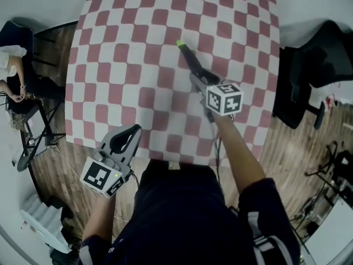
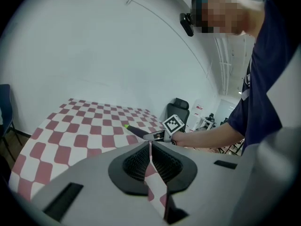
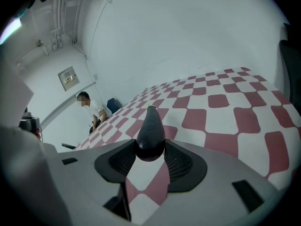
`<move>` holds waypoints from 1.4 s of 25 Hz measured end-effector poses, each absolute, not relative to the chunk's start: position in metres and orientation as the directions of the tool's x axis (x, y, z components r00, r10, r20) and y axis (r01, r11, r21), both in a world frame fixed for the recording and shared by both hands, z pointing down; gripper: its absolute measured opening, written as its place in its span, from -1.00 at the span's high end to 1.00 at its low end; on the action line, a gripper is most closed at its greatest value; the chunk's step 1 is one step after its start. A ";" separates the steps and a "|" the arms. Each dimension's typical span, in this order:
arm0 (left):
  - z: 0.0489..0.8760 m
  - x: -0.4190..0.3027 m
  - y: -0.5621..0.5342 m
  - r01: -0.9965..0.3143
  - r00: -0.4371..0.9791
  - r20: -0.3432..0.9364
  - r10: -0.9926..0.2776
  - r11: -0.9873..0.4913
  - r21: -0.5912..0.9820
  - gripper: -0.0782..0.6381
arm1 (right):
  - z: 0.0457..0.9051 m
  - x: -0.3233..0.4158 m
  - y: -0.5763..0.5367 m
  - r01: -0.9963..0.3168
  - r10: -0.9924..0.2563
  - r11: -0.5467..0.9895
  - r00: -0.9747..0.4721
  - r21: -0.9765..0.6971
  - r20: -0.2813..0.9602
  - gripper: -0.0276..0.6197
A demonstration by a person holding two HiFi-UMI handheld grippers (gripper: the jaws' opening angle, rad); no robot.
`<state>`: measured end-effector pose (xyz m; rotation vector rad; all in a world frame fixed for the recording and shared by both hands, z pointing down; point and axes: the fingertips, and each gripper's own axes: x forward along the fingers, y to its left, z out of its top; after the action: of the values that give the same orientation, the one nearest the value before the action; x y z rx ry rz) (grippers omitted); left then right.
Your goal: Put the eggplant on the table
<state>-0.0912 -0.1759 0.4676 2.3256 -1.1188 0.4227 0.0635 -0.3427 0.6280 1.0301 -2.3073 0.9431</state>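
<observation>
The eggplant (image 1: 188,58) is held by the right gripper (image 1: 197,77) over the middle of the tabletop (image 1: 138,65), a little toward its right edge. It is dark purple, and its green stem end is pointed away from the person, toward the far edge. In the right gripper view the rounded butt of the eggplant (image 3: 150,128) is seen clamped between the two black pads, with the jaws standing well apart around it, so the right gripper (image 3: 150,150) is closed on the fruit. Whether the underside of the eggplant touches the cloth cannot be told from any view. The tabletop (image 3: 225,112) is covered by a cloth of red and white checks, and no other thing is seen lying on it. The left gripper (image 1: 132,130) is held at the near edge of the tabletop, on its left half, well apart from the eggplant. In the left gripper view its jaws are seen brought together at the tips, with only a thin slit left behind them and nothing gripped, so the left gripper (image 2: 150,147) is closed and empty. Past those jaws the eggplant (image 2: 136,131) and the checked tabletop (image 2: 80,126) are seen farther off. A seated person (image 1: 8,70) is seen beyond the left edge of the tabletop, and a black chair (image 1: 309,76) stands beyond the right edge, both on a wooden floor (image 1: 287,148).
</observation>
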 end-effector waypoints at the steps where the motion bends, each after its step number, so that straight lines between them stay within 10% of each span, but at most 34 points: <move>1: 0.470 -0.092 -0.176 -0.792 0.609 0.487 -0.627 -0.520 0.321 0.68 | 0.633 0.062 -0.347 -0.776 -0.470 0.500 -0.616 -0.385 0.632 0.29; 35: 0.458 -0.104 -0.150 -0.720 0.690 0.421 -0.589 -0.618 0.315 0.68 | 0.584 0.091 -0.275 -0.818 -0.548 0.519 -0.540 -0.247 0.638 0.13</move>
<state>-0.1042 -0.1502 0.4584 2.4382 -1.0109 0.3819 0.0908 -0.2749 0.5844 1.1142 -2.2735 0.7355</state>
